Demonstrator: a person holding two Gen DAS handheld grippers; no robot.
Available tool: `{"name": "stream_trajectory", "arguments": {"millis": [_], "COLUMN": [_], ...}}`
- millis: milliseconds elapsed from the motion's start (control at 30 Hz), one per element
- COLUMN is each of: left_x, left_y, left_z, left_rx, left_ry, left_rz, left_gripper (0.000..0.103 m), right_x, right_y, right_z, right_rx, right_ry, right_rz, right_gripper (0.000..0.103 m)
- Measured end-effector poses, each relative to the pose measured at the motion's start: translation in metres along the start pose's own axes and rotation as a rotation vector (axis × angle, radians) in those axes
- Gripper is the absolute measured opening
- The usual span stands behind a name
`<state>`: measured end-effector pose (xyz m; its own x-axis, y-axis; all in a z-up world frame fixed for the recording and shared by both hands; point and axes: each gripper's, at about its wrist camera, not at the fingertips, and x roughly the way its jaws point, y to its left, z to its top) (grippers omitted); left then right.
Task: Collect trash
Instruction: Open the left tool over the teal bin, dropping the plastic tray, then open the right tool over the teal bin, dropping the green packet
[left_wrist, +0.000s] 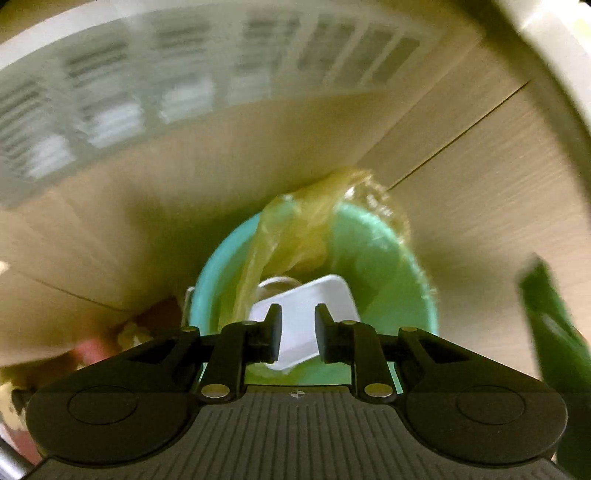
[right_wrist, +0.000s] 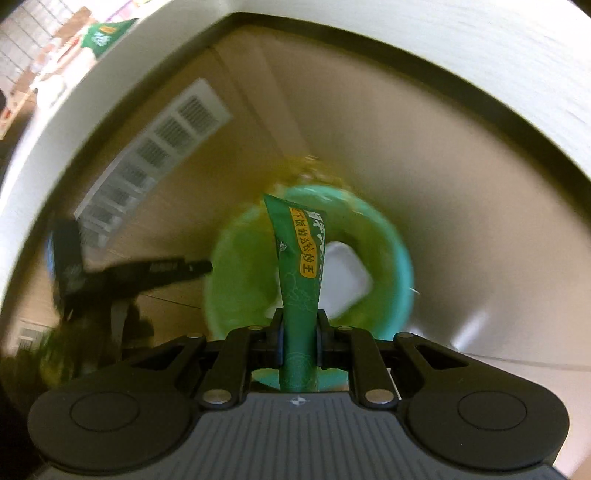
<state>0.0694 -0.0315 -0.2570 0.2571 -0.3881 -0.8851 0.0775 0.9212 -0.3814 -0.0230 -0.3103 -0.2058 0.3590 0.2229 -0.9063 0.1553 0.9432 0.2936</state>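
A teal trash bin (left_wrist: 384, 266) with a yellow liner bag (left_wrist: 295, 236) stands on the wood floor below both grippers. A white tray (left_wrist: 306, 314) lies inside it. My left gripper (left_wrist: 297, 325) is open and empty just above the bin, the tray showing between its fingers. My right gripper (right_wrist: 298, 332) is shut on a green snack wrapper (right_wrist: 299, 258) with yellow print, held upright over the bin (right_wrist: 395, 258); the white tray (right_wrist: 347, 269) shows behind it. The wrapper also shows at the right edge of the left wrist view (left_wrist: 554, 332).
A white floor vent grille (left_wrist: 147, 92) lies beyond the bin and shows in the right view (right_wrist: 155, 147). A white table edge (right_wrist: 443, 48) arcs overhead. The left gripper's arm (right_wrist: 122, 277) is at left. Blurred pink and yellow items (left_wrist: 110, 343) lie left of the bin.
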Motion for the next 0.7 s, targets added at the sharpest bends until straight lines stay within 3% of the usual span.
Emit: {"name": "stream_trajectory", "arguments": {"millis": [67,133,167,200,367,500,700], "left_x": [-0.024,-0.042,-0.053,-0.061,-0.094,-0.127,-0.191], "left_y": [0.005,0.012,0.017,0.020,0.032,0.023,0.012], "left_z": [-0.002,-0.002,-0.003,-0.004,-0.011,-0.013,-0.004], "left_rx": [-0.007,-0.020,-0.029,-0.038,-0.084,-0.055,-0.015], "left_ry": [-0.034,-0.067,-0.083,-0.095,-0.132,-0.165,-0.276], "left_rz": [-0.010,-0.015,-0.018,-0.020,-0.032,-0.068,-0.101], "left_gripper": [0.022,0.022,0.022,0.022,0.022,0.022,0.022], "right_x": [0.011,0.023,0.026,0.027,0.019,0.010,-0.012], "right_y": [0.009,0.016,0.019,0.022,0.035,0.047,0.093], "right_z": [0.014,0.027,0.032,0.036,0.047,0.052,0.070], "right_rx": [-0.003,-0.013,-0.014,-0.016,-0.076,-0.115,-0.172], "right_ry": [-0.006,0.003,0.002,-0.007,-0.030,-0.039,-0.074], "right_rz": [0.026,0.030,0.027,0.024,-0.002,-0.005,0.123], "right_gripper": [0.018,0.035,0.050,0.055,0.055,0.055,0.055]}}
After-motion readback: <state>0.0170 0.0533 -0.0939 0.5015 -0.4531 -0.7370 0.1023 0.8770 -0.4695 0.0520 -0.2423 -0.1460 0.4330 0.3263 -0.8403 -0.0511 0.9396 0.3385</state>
